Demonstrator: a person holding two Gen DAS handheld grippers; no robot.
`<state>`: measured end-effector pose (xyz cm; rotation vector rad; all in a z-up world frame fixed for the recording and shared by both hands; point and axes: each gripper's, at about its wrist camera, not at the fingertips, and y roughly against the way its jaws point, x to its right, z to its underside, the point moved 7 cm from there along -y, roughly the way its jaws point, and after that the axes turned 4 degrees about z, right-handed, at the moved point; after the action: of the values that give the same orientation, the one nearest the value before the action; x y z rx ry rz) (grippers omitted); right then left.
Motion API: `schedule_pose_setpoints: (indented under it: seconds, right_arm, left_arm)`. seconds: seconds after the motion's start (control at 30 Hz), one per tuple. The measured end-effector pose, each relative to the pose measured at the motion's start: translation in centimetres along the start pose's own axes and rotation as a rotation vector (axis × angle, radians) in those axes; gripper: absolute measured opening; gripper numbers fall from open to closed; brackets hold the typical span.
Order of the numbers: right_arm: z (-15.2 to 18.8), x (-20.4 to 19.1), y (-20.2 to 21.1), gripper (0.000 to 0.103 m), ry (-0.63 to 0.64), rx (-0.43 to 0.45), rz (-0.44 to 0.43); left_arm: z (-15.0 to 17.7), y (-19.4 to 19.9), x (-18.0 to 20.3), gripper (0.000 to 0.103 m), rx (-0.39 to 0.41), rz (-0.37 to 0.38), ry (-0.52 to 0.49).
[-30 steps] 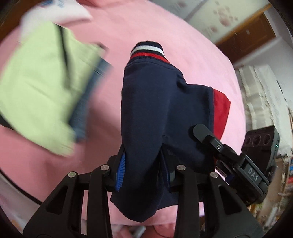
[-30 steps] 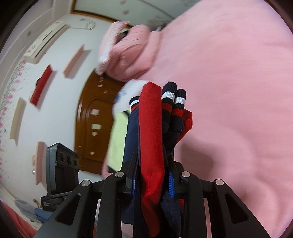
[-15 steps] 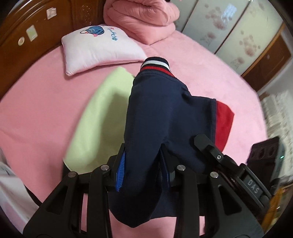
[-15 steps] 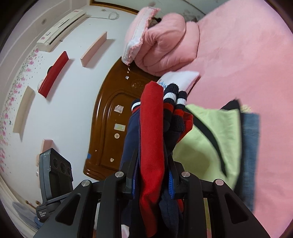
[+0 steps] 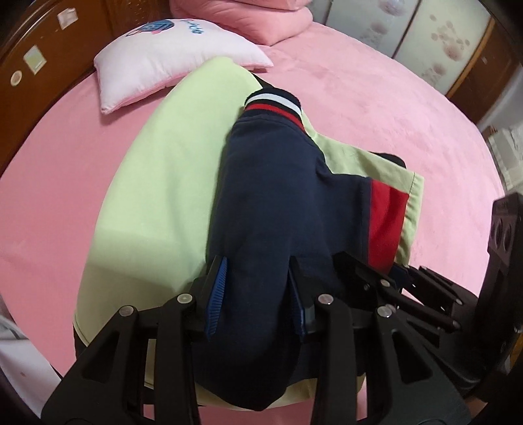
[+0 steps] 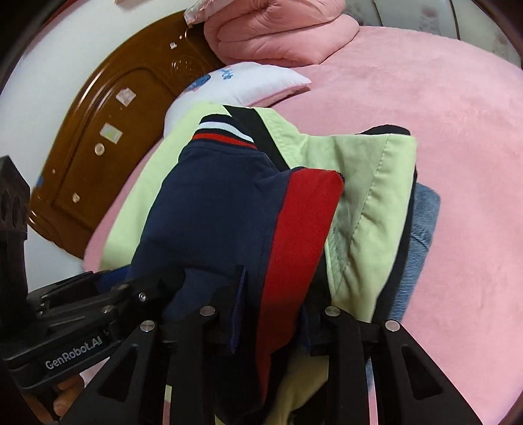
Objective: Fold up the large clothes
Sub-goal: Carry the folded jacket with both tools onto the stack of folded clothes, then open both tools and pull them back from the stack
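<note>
Left wrist view. Left gripper [image 5: 258, 294] closed on a thick fold of the navy jacket [image 5: 274, 209], blue pads pressing the cloth from both sides. Jaws only partly shut because of all the cloth between them. Jacket hanging over the light green garment [image 5: 163, 183], with its striped cuff [image 5: 273, 101] at the far end and a red panel [image 5: 385, 222] on the right. Green garment spread flat on the pink bed [image 5: 408, 114]. Far left on the bed, a white pillow [image 5: 170, 55] with a blue picture. Behind it, a folded pink quilt [image 5: 261, 19]. At the far left edge, a brown wooden headboard [image 5: 42, 65]. On the near right, the right gripper [image 5: 392, 281], black, right beside the jacket's red part.

Right wrist view. Right gripper [image 6: 271, 314] closed on the same navy jacket [image 6: 212, 222], holding navy and red layers bunched together. Jaws partly shut, stuffed with cloth. Red panel [image 6: 304, 229] running up the middle right, striped cuff [image 6: 225, 130] at the far end. Under the jacket, the light green garment [image 6: 369, 196], with a black strip across its far part. Under the green one on the right, some blue denim [image 6: 421, 229]. All of it low over the pink bed [image 6: 457, 163]. Far side: white pillow [image 6: 238, 85], pink quilt [image 6: 278, 29], brown headboard [image 6: 108, 114]. Near left, the left gripper [image 6: 137, 287], black, touching the jacket's navy side. Below it, a bit of a person's hand [image 6: 65, 399].
</note>
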<state>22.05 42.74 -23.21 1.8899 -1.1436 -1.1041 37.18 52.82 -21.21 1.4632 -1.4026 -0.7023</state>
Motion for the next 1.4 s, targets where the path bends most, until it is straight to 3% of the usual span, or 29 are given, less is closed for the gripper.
schedule_pose_setpoints:
  seconds: [0.17,0.27,0.37,0.4,0.47,0.5,0.63,0.8,0.97,1.1,1.23,1.33,1.4]
  right_arm:
    - [0.3,0.6,2.3,0.029,0.014,-0.009,0.037]
    - [0.1,1.7,3.9,0.034,0.041,-0.008,0.069]
    - [1.5,3.3,5.7,0.035,0.052,-0.019,0.104]
    - [1.3,3.6,5.6,0.040,0.051,-0.025,0.125]
    - [2.8,4.8,6.8,0.068,0.052,-0.054,0.199]
    - [3.3,5.1,7.1,0.089,0.048,-0.062,0.231]
    - [8.2,9.2,9.7,0.093,-0.007,-0.102,0.306]
    - [19.2,16.6,11.6,0.097,-0.099,-0.310,0.269]
    - [31.7,25.9,18.7,0.102,-0.182,-0.458,0.369]
    - [38.2,31.6,26.4,0.102,-0.173,-0.511,0.438]
    - [41.7,35.8,36.3,0.102,-0.151,-0.458,0.452]
    - [42.7,38.1,42.8,0.103,-0.242,-0.375,0.439]
    - [42.9,38.7,46.4,0.103,-0.313,-0.314,0.389]
  left_arm:
    - [1.7,1.4,0.6,0.033,0.033,-0.018,0.013]
    - [2.0,1.8,1.1,0.038,0.100,-0.074,-0.024]
    - [3.3,2.4,1.4,0.051,0.145,-0.121,-0.008]
    - [3.8,2.7,1.4,0.054,0.154,-0.129,0.010]
    - [5.3,3.8,1.4,0.060,0.176,-0.148,0.051]
    - [6.1,4.2,1.4,0.063,0.171,-0.155,0.070]
    - [11.4,6.0,2.7,0.066,0.131,-0.212,0.088]
    - [19.4,7.0,6.3,0.066,0.070,-0.254,0.098]
    - [27.5,8.1,14.4,0.065,0.015,-0.202,0.117]
    - [32.9,10.3,23.2,0.059,0.001,-0.094,0.088]
    - [37.6,14.3,32.7,0.059,-0.015,-0.004,0.045]
    - [39.5,17.2,38.3,0.059,-0.017,0.015,-0.064]
    - [41.0,19.0,42.1,0.059,-0.052,0.068,-0.121]
